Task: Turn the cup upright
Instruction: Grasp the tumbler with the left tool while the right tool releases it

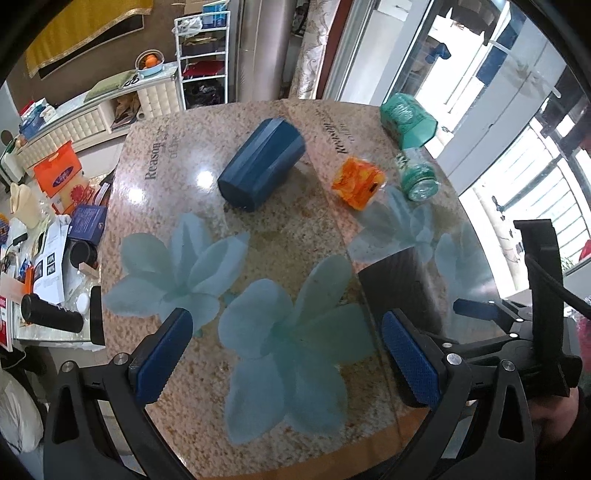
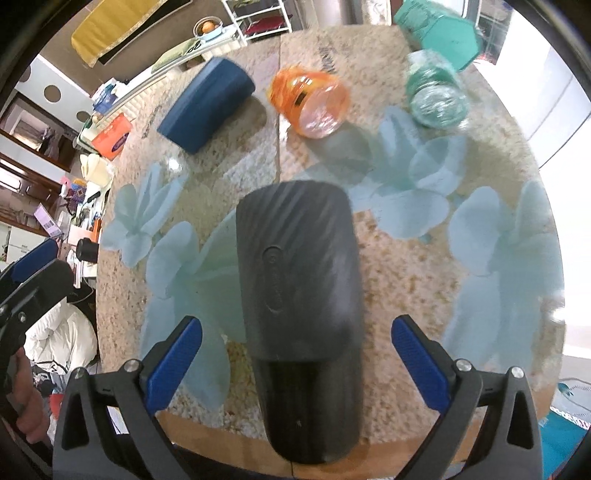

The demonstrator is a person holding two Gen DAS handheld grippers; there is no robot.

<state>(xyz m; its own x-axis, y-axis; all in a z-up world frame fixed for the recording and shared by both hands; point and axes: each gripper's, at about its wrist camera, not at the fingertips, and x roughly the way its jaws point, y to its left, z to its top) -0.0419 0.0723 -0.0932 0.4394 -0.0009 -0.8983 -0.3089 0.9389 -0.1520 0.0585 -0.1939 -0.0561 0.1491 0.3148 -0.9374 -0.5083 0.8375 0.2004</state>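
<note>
A dark blue cup [image 1: 262,164] lies on its side on the round flowered table [image 1: 207,258], far ahead of my open, empty left gripper [image 1: 284,354]. It also shows in the right wrist view [image 2: 207,107] at the upper left. A black ribbed tumbler [image 2: 299,295] lies on its side between the spread blue pads of my open right gripper [image 2: 295,365], not touched by them. It shows partly in the left wrist view [image 1: 399,284]. The right gripper's body [image 1: 535,317] is at the right edge there.
An orange cup [image 2: 310,103] and a clear green cup [image 2: 436,92] lie on their sides at the table's far side, beside a green box [image 2: 439,33]. A cluttered side table [image 1: 40,258] stands left of the round table. The table's front edge is close below both grippers.
</note>
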